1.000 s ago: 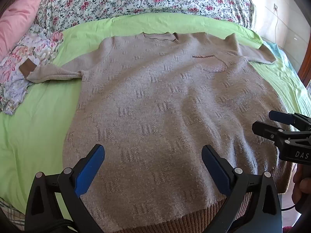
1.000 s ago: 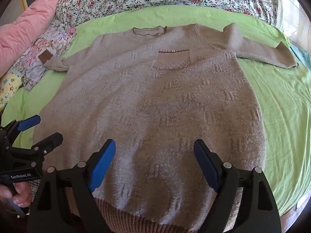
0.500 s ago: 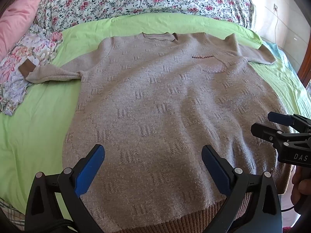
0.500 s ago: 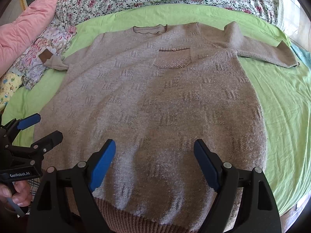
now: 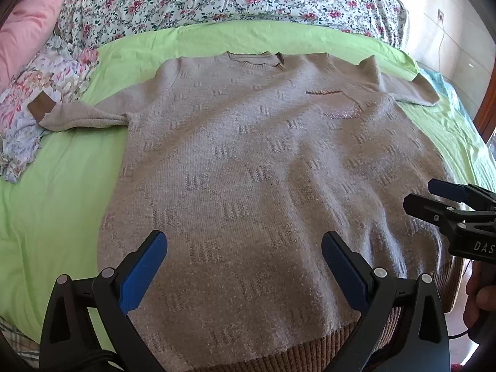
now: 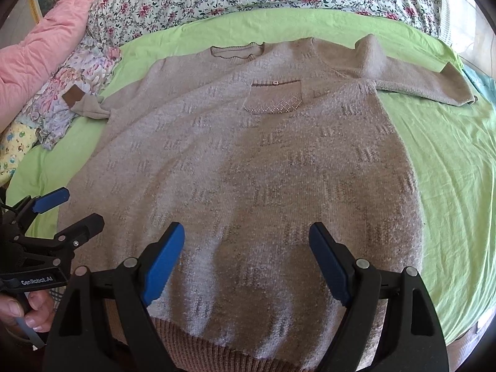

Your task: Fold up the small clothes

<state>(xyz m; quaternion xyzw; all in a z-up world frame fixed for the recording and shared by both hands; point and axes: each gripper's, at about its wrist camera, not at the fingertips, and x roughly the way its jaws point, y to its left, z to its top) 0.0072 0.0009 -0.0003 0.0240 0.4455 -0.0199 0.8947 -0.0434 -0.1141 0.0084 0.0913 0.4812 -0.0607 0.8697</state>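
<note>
I am hovering the left tool (image 5: pixel 243 266) and right tool (image 6: pixel 246 260), both spread apart and empty, over the sweater (image 5: pixel 263 170) lying flat mid-bed, aiming to pinch the hem corners evenly.

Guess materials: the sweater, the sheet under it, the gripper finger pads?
Sweater: fuzzy knit, likely wool or acrylic blend; visible stitch pattern, ribbed hem, matte nap.
Sheet: thin woven fabric, probably cotton; smooth, fine creases.
Right hand-held gripper pads: blue, seemingly rubber or soft plastic, matte, ridged edge; black frame looks hard plastic.
</note>
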